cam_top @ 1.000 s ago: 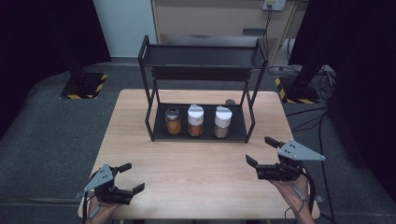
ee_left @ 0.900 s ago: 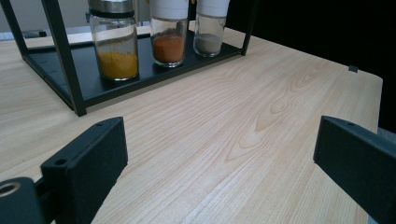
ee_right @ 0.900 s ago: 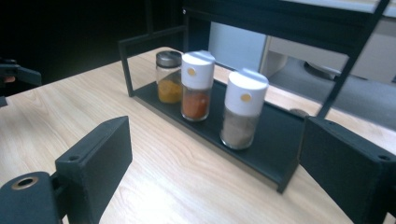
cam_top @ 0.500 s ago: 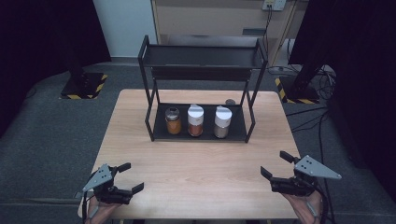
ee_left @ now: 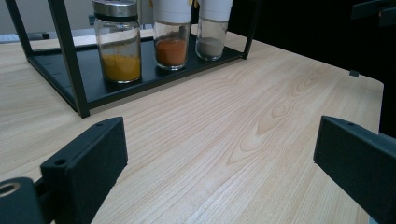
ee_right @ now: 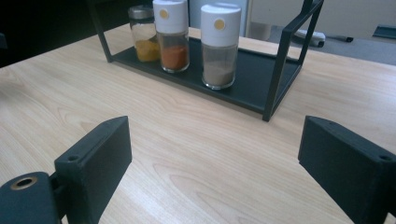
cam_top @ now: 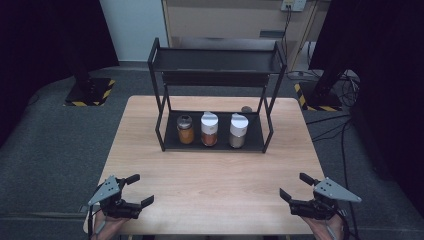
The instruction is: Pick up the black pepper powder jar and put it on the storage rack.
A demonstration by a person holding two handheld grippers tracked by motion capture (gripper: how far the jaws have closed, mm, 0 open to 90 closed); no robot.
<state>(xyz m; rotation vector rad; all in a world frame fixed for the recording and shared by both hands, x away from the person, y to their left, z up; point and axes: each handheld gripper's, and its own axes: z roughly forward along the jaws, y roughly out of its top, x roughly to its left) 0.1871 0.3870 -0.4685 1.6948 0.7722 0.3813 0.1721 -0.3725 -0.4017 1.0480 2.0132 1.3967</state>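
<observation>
Three spice jars sit in a row on the bottom tray of the black rack (cam_top: pixel 215 95) at the worktop's (cam_top: pixel 210 195) far side: yellow-spice jar (cam_top: pixel 185 129) with metal cap, orange-spice jar (cam_top: pixel 209 129) and grey-spice jar (cam_top: pixel 238 130) with white caps. Probably glass, so rigid, smooth, breakable, lightish; grip mid-body below cap. Left claw (cam_top: pixel 136 190) and right claw (cam_top: pixel 296 187) both released, empty, well apart from the jars.

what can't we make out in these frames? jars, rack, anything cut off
- Small dark thing behind the rack, high view: too small to identify.
- Middle jar and grey-powder jar, left gripper view: lids cut off by top edge.
- Rack's upper shelf, right gripper view: cut off by top edge.
- Jar labels: none legible.
</observation>
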